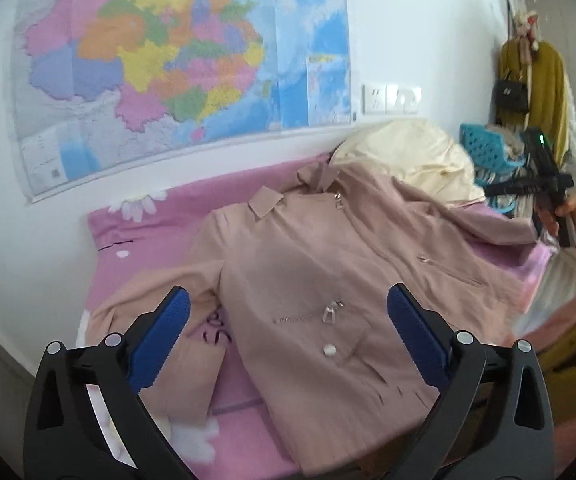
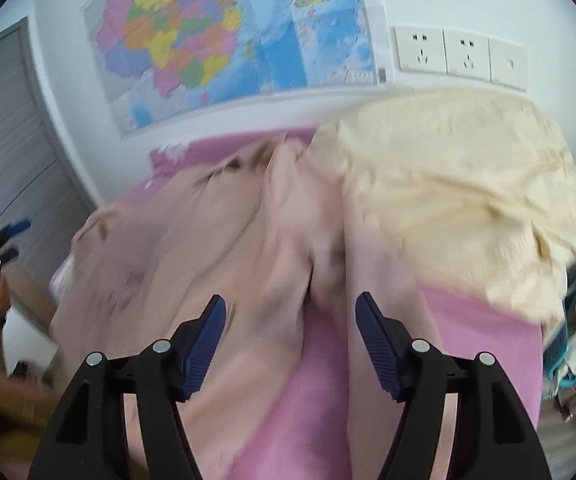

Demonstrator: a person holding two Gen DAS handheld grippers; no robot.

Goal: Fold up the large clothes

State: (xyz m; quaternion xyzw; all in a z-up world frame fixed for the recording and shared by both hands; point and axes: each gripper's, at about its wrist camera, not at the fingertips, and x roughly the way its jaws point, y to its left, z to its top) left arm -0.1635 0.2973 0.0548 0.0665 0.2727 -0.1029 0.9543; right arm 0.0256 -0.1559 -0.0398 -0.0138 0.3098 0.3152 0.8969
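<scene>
While the jacket [image 1: 319, 264] lies flat below the left gripper [image 1: 288, 312], both grippers hover with jaws apart; the right gripper [image 2: 289, 320] faces its soft, creased pink sleeve [image 2: 288, 240].

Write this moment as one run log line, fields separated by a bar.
stage: before fold | jacket: spread on pink sheet, front up | left gripper: open, holds nothing | right gripper: open above sleeve

Both grippers spread wide, holding nothing.

The left gripper [image 1: 288, 308] hovers with jaws apart; the right gripper [image 2: 289, 316] does likewise, gripped by the right hand [image 1: 563, 216] at the side.
</scene>
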